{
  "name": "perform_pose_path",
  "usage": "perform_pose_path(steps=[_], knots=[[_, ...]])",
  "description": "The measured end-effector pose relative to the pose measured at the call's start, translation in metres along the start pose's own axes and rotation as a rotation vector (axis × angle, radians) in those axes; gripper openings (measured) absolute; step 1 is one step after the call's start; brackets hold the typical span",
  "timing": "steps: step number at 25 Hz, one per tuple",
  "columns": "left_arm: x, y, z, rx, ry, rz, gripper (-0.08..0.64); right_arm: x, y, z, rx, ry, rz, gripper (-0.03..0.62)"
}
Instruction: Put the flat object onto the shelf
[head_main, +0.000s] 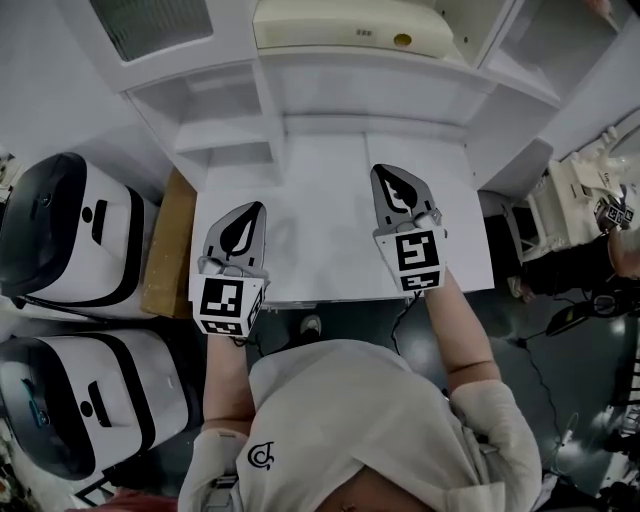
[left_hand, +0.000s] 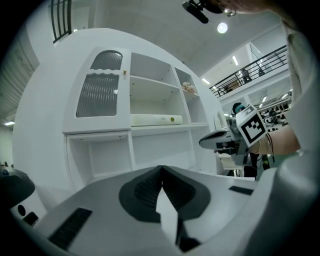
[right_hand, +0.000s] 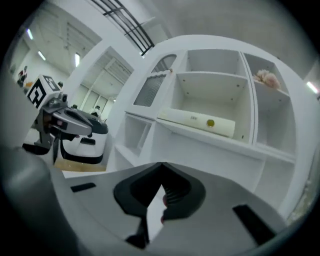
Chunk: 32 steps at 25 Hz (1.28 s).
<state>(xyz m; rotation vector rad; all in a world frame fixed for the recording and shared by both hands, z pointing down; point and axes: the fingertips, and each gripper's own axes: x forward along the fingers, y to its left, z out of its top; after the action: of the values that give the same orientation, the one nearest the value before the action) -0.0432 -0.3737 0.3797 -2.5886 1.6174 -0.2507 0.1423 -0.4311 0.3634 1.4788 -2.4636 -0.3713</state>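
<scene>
Head view: cream flat oblong slab (head_main: 350, 25) lies on a shelf of the white cabinet (head_main: 330, 95). Left gripper (head_main: 252, 215) and right gripper (head_main: 388, 182) in front of the cabinet, jaws fully together, empty.

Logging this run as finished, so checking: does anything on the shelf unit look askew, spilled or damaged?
Nothing stands out. The cream flat object lies level on the shelf, and the left gripper and right gripper hover with jaws shut and empty.
</scene>
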Motion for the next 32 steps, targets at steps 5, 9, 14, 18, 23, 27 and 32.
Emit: perform_pose_path(steps=[5, 9, 14, 18, 23, 27, 32], knots=[[0.005, 0.001, 0.007, 0.010, -0.024, -0.015, 0.014, -0.009, 0.008, -0.030, 0.180, 0.027, 0.015, 0.006], [0.009, 0.004, 0.010, 0.012, -0.036, -0.021, 0.014, -0.015, 0.011, -0.036, 0.252, 0.010, 0.029, 0.006], [0.016, 0.003, 0.013, 0.015, -0.049, -0.039, 0.014, -0.019, 0.014, -0.030, 0.285, -0.045, 0.056, 0.005], [0.022, 0.003, 0.013, 0.013, -0.053, -0.051, 0.014, -0.017, 0.019, -0.022, 0.256, -0.071, 0.071, 0.005], [0.028, 0.005, 0.013, 0.011, -0.055, -0.057, 0.013, -0.012, 0.021, -0.021, 0.246, -0.063, 0.087, 0.005], [0.031, 0.006, 0.014, 0.012, -0.057, -0.062, 0.012, -0.010, 0.021, -0.020, 0.243, -0.062, 0.076, 0.003], [0.032, 0.007, 0.014, 0.014, -0.060, -0.068, 0.012, -0.008, 0.022, -0.018, 0.247, -0.070, 0.079, 0.003]])
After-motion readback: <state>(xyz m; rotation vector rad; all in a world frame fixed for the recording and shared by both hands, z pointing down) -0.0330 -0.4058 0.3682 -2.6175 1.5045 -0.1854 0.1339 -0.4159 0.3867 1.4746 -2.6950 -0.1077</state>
